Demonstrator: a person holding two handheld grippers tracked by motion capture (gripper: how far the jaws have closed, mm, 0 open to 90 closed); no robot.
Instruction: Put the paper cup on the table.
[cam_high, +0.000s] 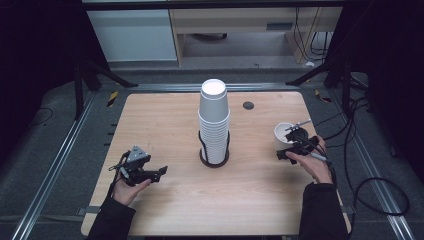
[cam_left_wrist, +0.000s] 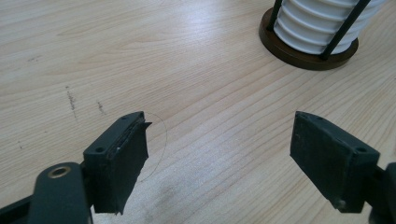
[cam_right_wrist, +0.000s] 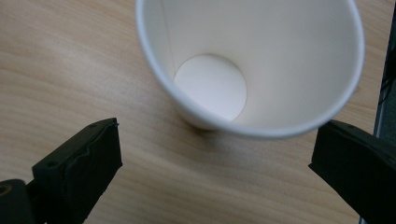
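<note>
Your right gripper (cam_high: 295, 148) sits at the right of the high view with its jaws spread wide and nothing between them — the cup (cam_high: 284, 135) stands upright on the table (cam_high: 175, 120) just ahead, mouth up, and in the right gripper view it fills the upper centre, clear of both jaws. Your left gripper (cam_high: 150, 174) rests at lower left, jaws wide too, over bare wood. The stack (cam_high: 214, 122) stands in its holder (cam_high: 214, 159) at centre — well apart from the cup.
</note>
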